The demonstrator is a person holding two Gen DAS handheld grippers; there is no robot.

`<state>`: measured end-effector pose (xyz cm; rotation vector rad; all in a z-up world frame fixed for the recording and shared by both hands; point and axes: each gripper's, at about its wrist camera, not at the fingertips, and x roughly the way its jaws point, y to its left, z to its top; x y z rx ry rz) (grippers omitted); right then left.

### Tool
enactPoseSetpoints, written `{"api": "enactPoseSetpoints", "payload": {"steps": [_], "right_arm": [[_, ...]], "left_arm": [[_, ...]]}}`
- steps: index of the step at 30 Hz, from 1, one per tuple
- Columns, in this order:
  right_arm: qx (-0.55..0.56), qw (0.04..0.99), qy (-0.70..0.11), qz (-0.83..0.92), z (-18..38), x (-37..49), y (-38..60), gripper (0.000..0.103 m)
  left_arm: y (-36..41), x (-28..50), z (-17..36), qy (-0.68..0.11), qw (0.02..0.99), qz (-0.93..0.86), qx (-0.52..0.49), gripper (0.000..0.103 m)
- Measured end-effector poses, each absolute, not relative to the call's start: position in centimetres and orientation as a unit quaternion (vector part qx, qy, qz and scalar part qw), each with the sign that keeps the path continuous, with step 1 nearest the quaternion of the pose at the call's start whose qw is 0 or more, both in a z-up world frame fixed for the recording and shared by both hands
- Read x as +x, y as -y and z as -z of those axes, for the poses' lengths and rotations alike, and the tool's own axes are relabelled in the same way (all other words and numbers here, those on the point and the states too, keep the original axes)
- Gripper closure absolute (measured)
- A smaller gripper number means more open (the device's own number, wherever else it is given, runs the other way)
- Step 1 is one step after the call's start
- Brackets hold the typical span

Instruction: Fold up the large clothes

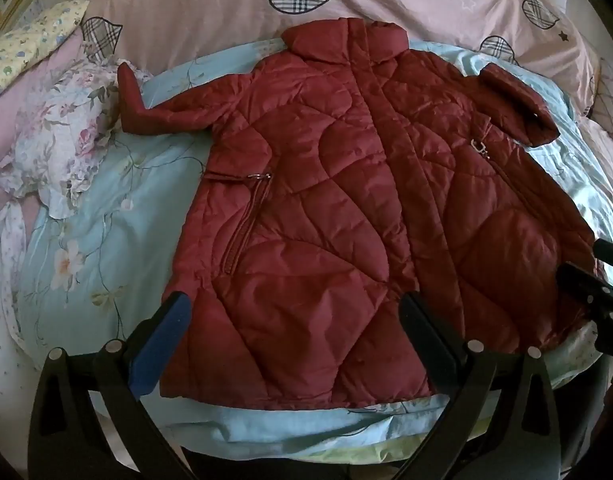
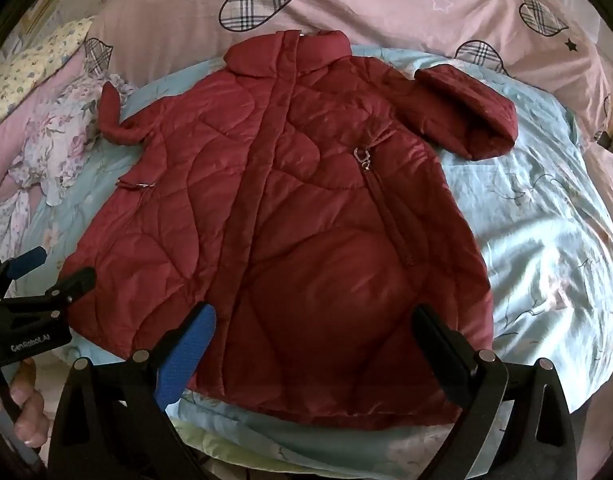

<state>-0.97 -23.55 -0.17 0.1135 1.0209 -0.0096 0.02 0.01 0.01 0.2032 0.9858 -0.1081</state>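
1. Here, nearest to me, my left gripper (image 1: 294,312) hangs over the hem of the red quilted coat (image 1: 346,184), its jaws spread wide and gripping nothing; its blue pad (image 1: 162,344) sits at the coat's left edge, the black finger (image 1: 422,328) over the lower front.
2. My right gripper (image 2: 310,328) hangs beside it, also spread wide and empty, above the coat's lower right part; in this view my left hand (image 2: 26,408) shows at the lower left corner, wrapped around the other tool's handle.
3. The coat lies flat and front up on the light blue floral sheet (image 2: 546,240), hem towards me, collar (image 1: 346,40) away from me; the front is closed.
4. Two pocket zips run slantwise on the chest, each with a metal pull (image 2: 364,158).
5. Further off, the left sleeve (image 1: 146,112) stretches out with its cuff bent up; the right sleeve (image 2: 466,116) is folded back on itself near the shoulder.
6. Beyond the collar lies a pink duvet with plaid hearts (image 2: 254,4); a floral pillow (image 1: 62,136) rests at the far left.
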Motion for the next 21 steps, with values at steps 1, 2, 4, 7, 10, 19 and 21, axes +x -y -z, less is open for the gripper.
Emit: {"api": "enactPoseSetpoints", "payload": {"steps": [1,2,4,7,10,19,21], "right_arm": [[0.055,0.871,-0.487,0.006,0.07,-0.91,23.25,0.004],[0.054,0.872,-0.487,0.006,0.15,-0.83,23.58,0.004],[0.055,0.872,-0.487,0.006,0.08,-0.83,23.59,0.004],[0.055,0.871,-0.488,0.005,0.04,-0.88,23.79,0.004],[0.057,0.871,-0.488,0.005,-0.14,-0.96,23.68,0.004],[0.058,0.871,-0.488,0.004,0.0,-0.83,23.83,0.004],[0.058,0.871,-0.488,0.003,-0.03,-0.81,23.83,0.004]], "left_arm": [[0.0,0.02,-0.03,-0.471,0.875,0.051,0.098,0.0],[0.0,0.02,-0.05,-0.471,0.875,0.051,0.098,0.0],[-0.23,0.2,-0.07,-0.471,0.875,0.053,0.096,0.0],[-0.22,0.2,-0.06,-0.471,0.875,0.053,0.096,0.0],[-0.54,0.48,0.07,-0.471,0.875,0.051,0.096,0.0],[-0.35,0.3,0.18,-0.47,0.876,0.051,0.095,0.0],[-0.34,0.29,0.17,-0.47,0.876,0.051,0.096,0.0]]}}
